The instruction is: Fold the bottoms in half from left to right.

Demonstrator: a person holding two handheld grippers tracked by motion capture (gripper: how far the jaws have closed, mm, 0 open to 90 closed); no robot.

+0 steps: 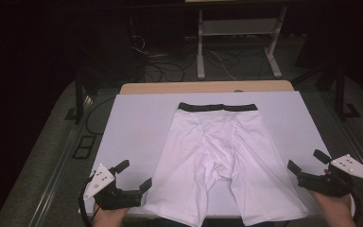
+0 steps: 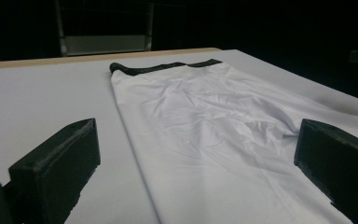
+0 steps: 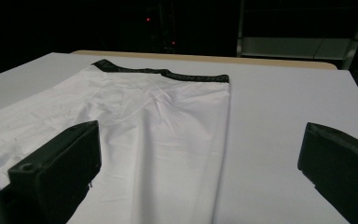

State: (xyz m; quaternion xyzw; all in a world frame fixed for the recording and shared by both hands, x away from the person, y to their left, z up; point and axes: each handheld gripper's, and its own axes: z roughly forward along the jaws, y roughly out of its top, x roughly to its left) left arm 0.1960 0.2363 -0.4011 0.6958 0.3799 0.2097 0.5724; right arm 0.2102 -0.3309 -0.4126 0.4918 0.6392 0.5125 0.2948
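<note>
White shorts (image 1: 220,161) are laid flat on the surface (image 1: 137,123). The left gripper (image 1: 133,176) and right gripper (image 1: 307,161) are held wide open and empty beside the leg hems.

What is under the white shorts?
The white shorts lie flat on a white sheet covering the table. Anything hidden right beneath the fabric can't be seen.

Shorts' (image 1: 217,156) leg hems — past table edge

dim room, lit white table (image 1: 137,123) against black surroundings, soft focus, faint shadows
</note>
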